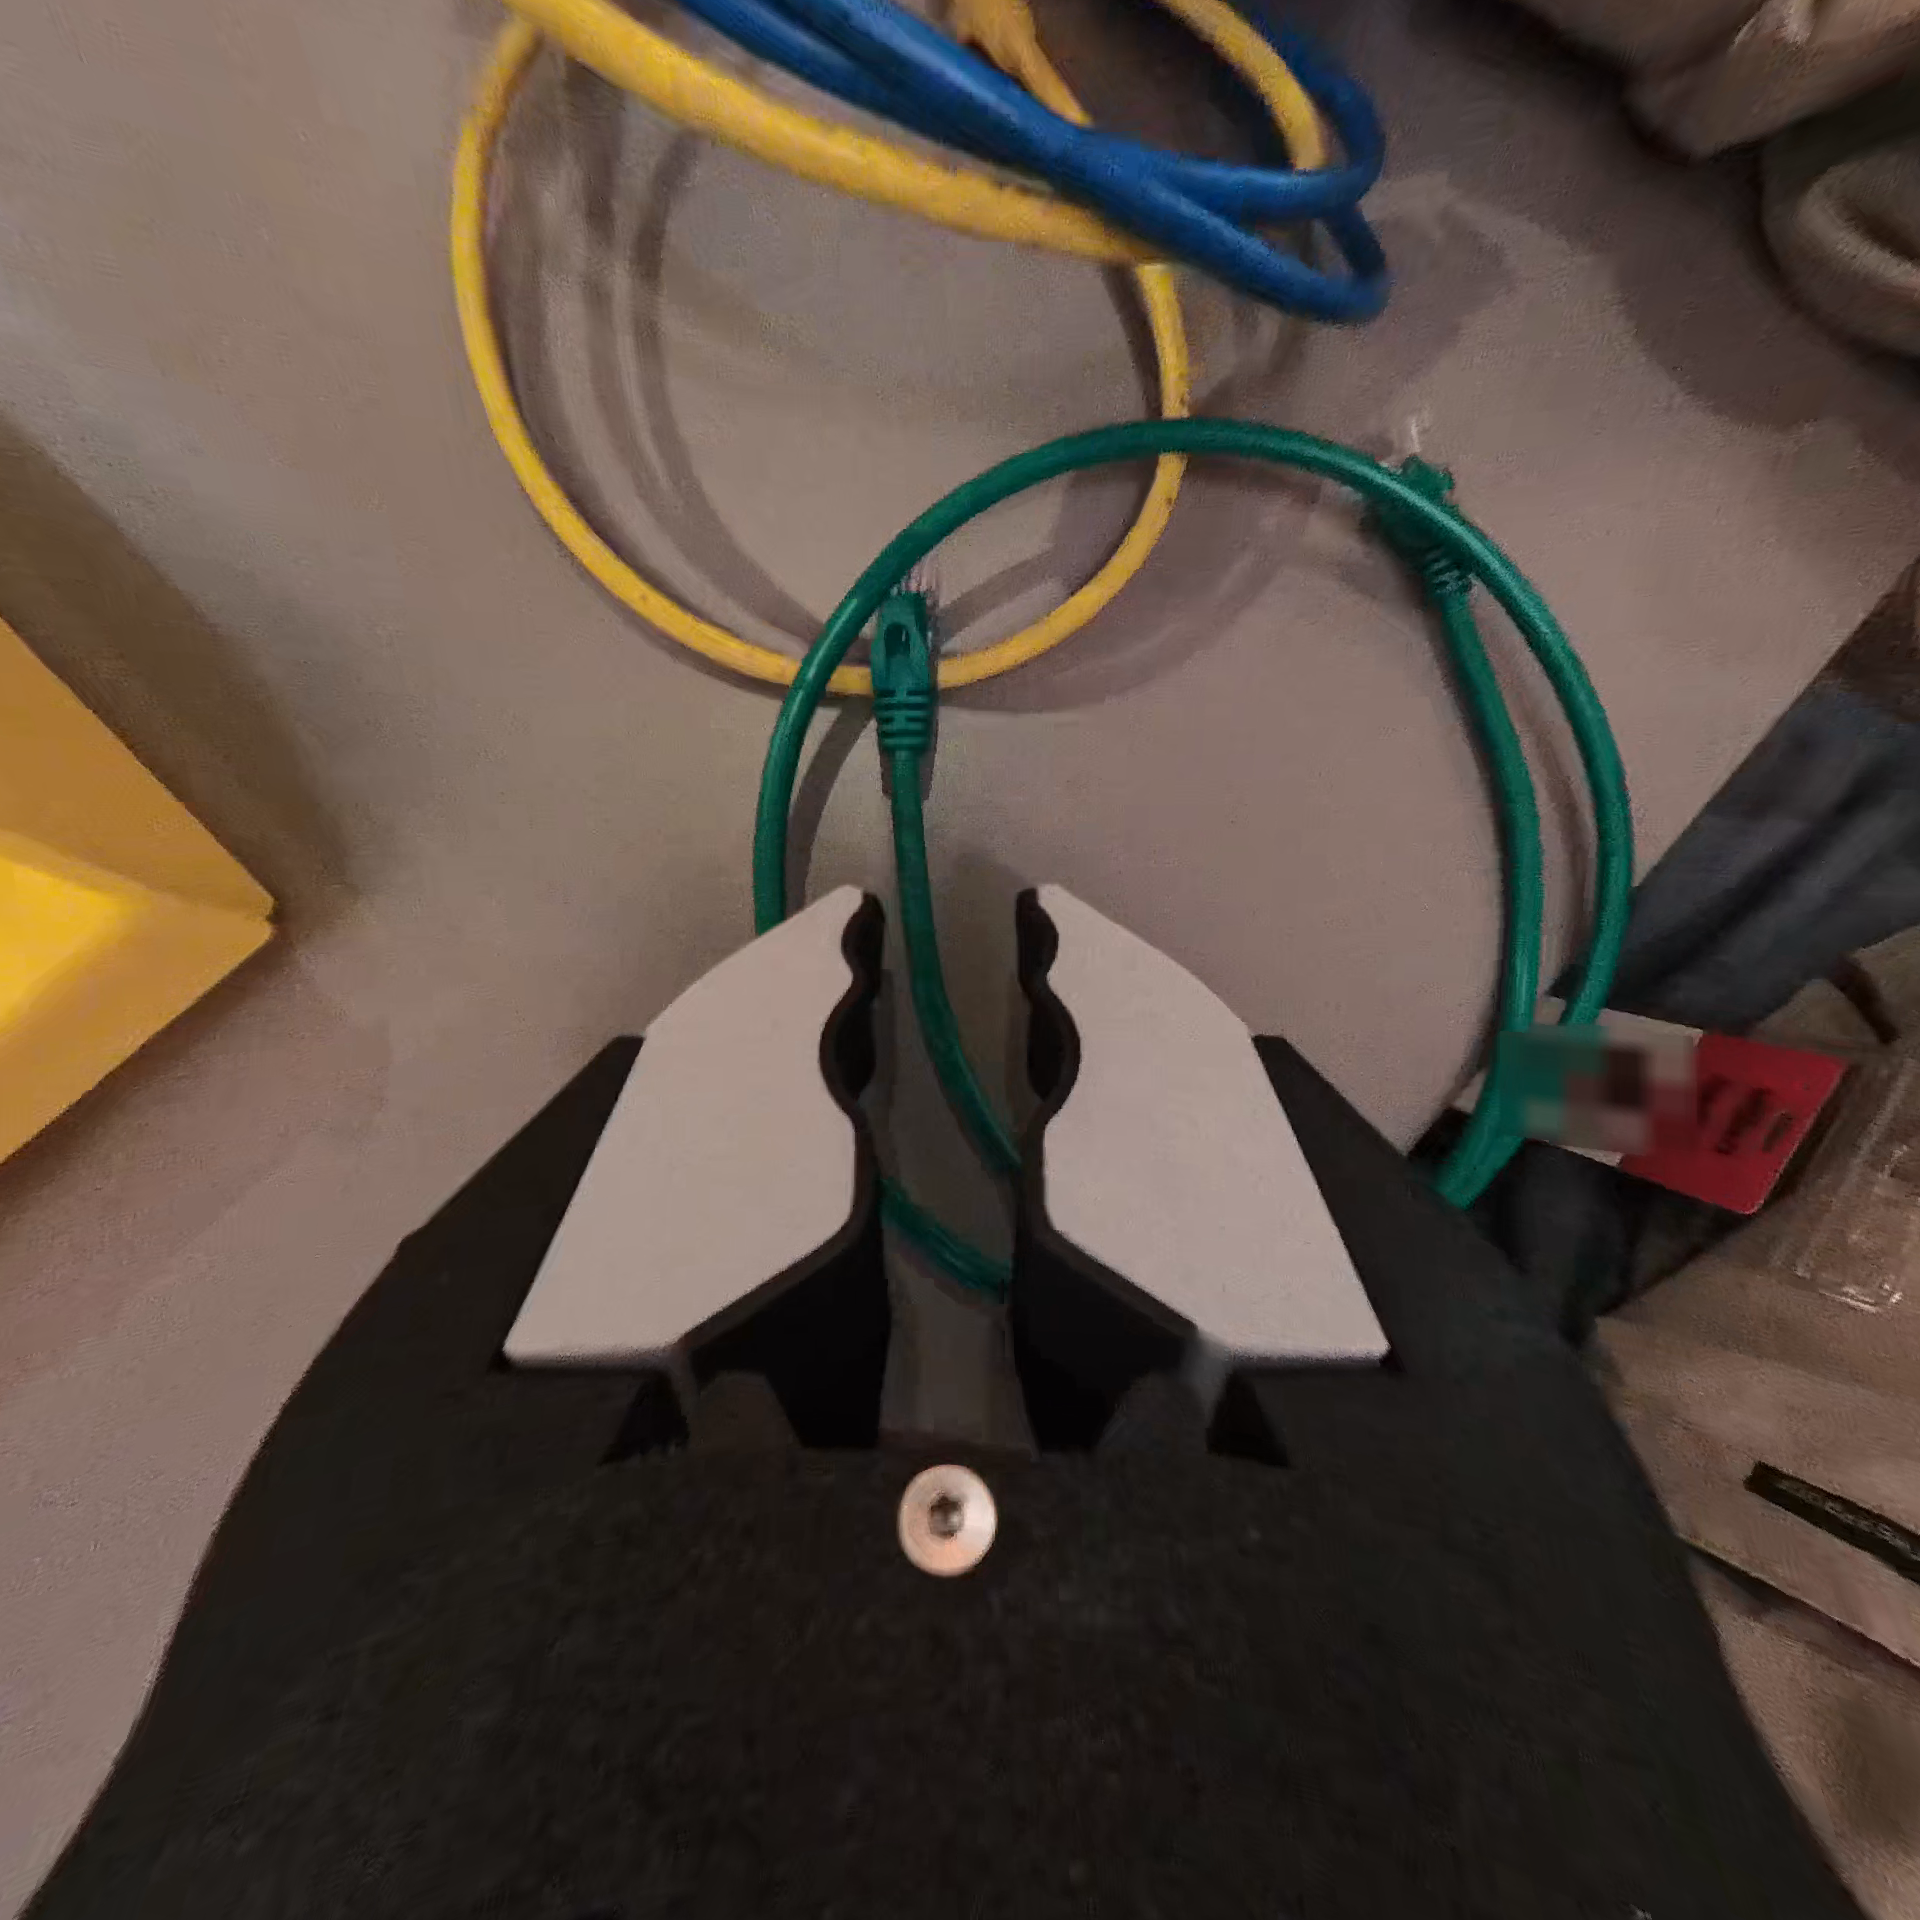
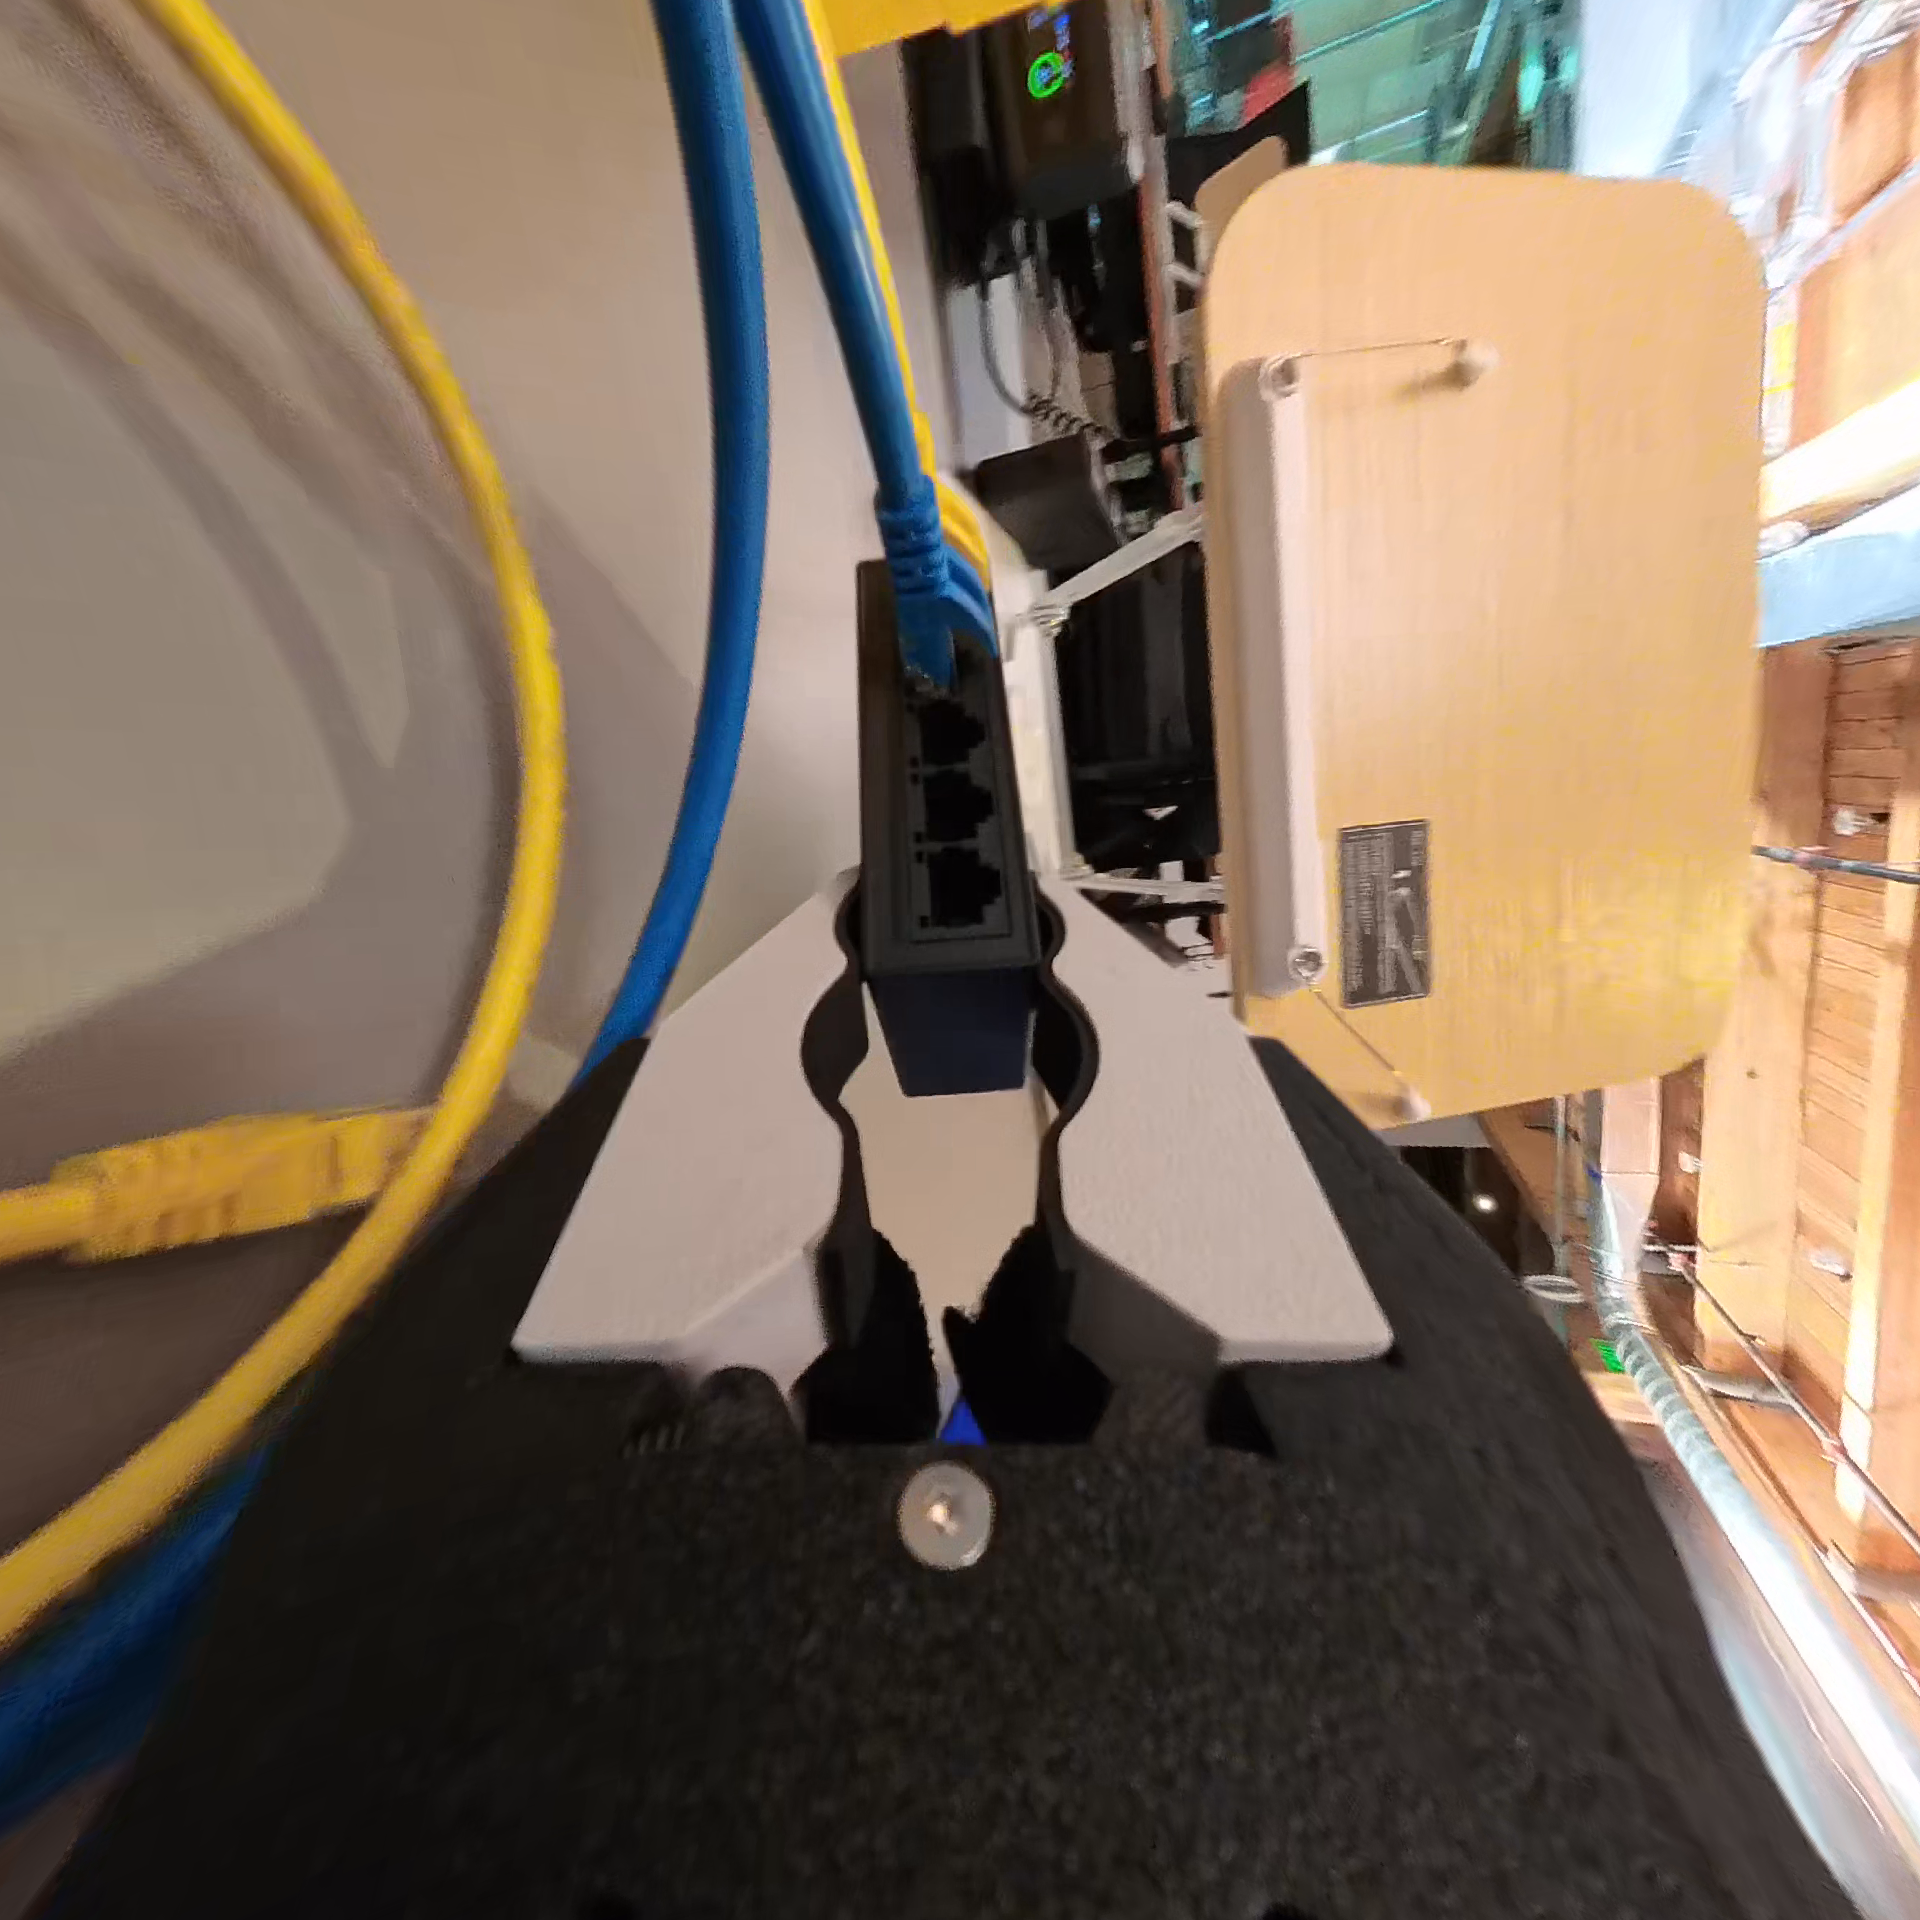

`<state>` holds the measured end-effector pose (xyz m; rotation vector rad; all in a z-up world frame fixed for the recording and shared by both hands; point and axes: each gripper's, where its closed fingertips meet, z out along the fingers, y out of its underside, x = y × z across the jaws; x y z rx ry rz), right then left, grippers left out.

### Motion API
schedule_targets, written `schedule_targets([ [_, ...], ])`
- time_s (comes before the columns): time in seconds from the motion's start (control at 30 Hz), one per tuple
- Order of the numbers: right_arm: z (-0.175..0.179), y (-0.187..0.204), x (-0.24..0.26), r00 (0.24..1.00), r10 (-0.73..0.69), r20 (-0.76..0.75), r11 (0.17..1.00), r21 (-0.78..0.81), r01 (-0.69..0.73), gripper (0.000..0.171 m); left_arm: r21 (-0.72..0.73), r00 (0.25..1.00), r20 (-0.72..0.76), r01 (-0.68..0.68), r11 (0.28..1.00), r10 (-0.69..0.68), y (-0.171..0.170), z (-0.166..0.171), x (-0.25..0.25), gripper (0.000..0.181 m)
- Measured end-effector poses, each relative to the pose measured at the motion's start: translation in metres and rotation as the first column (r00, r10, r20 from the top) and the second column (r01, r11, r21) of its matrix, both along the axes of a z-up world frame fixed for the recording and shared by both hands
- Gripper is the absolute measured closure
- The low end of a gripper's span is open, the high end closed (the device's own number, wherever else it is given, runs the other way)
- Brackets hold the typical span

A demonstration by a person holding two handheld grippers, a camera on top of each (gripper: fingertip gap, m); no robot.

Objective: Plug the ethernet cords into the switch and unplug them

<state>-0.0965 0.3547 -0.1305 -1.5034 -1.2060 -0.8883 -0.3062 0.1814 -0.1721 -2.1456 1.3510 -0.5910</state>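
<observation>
Right gripper [image 2: 948, 935] squeezes the black switch [image 2: 940, 831] between its two tips and holds it up on its end. Three holes nearest the tips have no plug in them. Past those, at the far end of the switch, a blue cord [image 2: 727, 416] is plugged in, and a yellow cord [image 2: 499, 623] loops off to the left of the switch. Left gripper [image 1: 948, 925] has its tips a little apart, with a green cord [image 1: 914, 883] running through the gap, touching neither tip. Its green plug [image 1: 902, 665] lies just ahead on the gray table [image 1: 260, 364], over the yellow cord.
</observation>
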Motion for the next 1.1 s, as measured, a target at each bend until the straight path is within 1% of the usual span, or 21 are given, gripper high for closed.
schedule_targets([
  [0.1, -0.032, -0.003, -0.003, 1.000, -0.005, -0.005, 0.985, -0.175, 0.004, 0.143, -0.001, 0.997, -0.070, -0.018, 1.000, 0.018, 0.001, -0.017, -0.002, 0.151],
  [0.17, -0.030, -0.004, 0.000, 0.999, -0.018, 0.051, 0.988, -0.153, 0.025, 0.144, 0.055, 0.995, -0.099, -0.020, 0.998, 0.025, 0.005, -0.022, -0.002, 0.155],
  [0.2, -0.029, -0.005, -0.001, 0.999, -0.014, 0.036, 0.988, -0.156, 0.020, 0.144, 0.064, 0.996, -0.091, -0.011, 0.998, 0.016, 0.004, -0.022, 0.000, 0.162],
  [0.23, -0.029, -0.005, -0.001, 1.000, -0.022, 0.008, 0.984, -0.174, 0.023, 0.144, 0.069, 0.996, -0.083, -0.013, 0.998, 0.018, 0.004, -0.022, 0.001, 0.172],
  [0.27, -0.029, -0.006, 0.000, 1.000, -0.030, 0.003, 0.980, -0.198, 0.030, 0.144, 0.070, 0.996, -0.082, -0.015, 0.997, 0.020, 0.004, -0.022, 0.002, 0.175],
  [0.4, -0.024, -0.008, 0.005, 0.997, -0.054, 0.049, 0.977, -0.205, 0.063, 0.143, 0.143, 0.988, -0.155, 0.044, 0.989, -0.022, 0.006, -0.021, 0.000, 0.175],
  [0.43, -0.024, -0.009, 0.005, 0.997, -0.051, 0.051, 0.977, -0.205, 0.060, 0.143, 0.139, 0.992, -0.119, 0.055, 0.989, -0.039, 0.004, -0.015, 0.002, 0.175],
  [0.47, -0.024, -0.009, 0.007, 0.997, -0.053, 0.062, 0.978, -0.201, 0.064, 0.143, 0.110, 0.997, -0.049, 0.068, 0.992, -0.063, 0.000, -0.005, 0.006, 0.176],
  [0.53, -0.023, -0.008, 0.013, 0.994, -0.067, 0.085, 0.980, -0.180, 0.082, 0.144, 0.032, 0.988, 0.131, 0.079, 0.996, -0.083, -0.006, 0.021, 0.011, 0.176],
  [0.6, -0.022, -0.009, 0.013, 0.992, -0.063, 0.111, 0.983, -0.165, 0.081, 0.143, -0.035, 0.952, 0.296, 0.098, 0.995, -0.084, -0.010, 0.045, 0.012, 0.176],
  [0.67, -0.028, -0.011, 0.012, 0.990, -0.059, 0.127, 0.980, -0.181, 0.082, 0.143, -0.063, 0.914, 0.392, 0.141, 0.988, -0.105, -0.013, 0.060, 0.011, 0.176],
  [0.7, -0.029, -0.011, 0.013, 0.990, -0.067, 0.122, 0.979, -0.184, 0.089, 0.143, -0.099, 0.884, 0.456, 0.166, 0.981, -0.104, -0.016, 0.068, 0.011, 0.176],
  [0.73, -0.030, -0.011, 0.014, 0.990, -0.071, 0.119, 0.978, -0.188, 0.093, 0.143, -0.120, 0.873, 0.481, 0.161, 0.980, -0.084, -0.014, 0.072, 0.010, 0.176],
  [0.8, -0.028, -0.014, 0.014, 0.994, -0.079, 0.070, 0.972, -0.214, 0.092, 0.143, -0.071, 0.929, 0.365, 0.098, 0.993, -0.066, -0.003, 0.057, 0.001, 0.176],
  [0.83, -0.027, -0.016, 0.013, 0.996, -0.077, 0.036, 0.968, -0.235, 0.084, 0.142, -0.046, 0.944, 0.322, 0.085, 0.995, -0.066, -0.001, 0.053, -0.001, 0.176],
  [0.9, -0.030, -0.021, 0.012, 0.998, -0.066, 0.016, 0.955, -0.288, 0.068, 0.137, -0.024, 0.957, 0.286, 0.056, 0.998, -0.047, 0.002, 0.048, -0.003, 0.176],
  [1.0, -0.031, -0.030, 0.008, 1.000, -0.026, 0.010, 0.942, -0.334, 0.028, 0.133, 0.026, 0.983, 0.183, 0.007, 1.000, -0.012, 0.013, 0.034, -0.010, 0.176],
  [1.1, -0.029, -0.044, 0.007, 0.998, -0.034, -0.057, 0.896, -0.443, 0.005, 0.113, 0.038, 0.987, 0.160, -0.023, 0.999, 0.017, 0.018, 0.028, -0.014, 0.176],
])
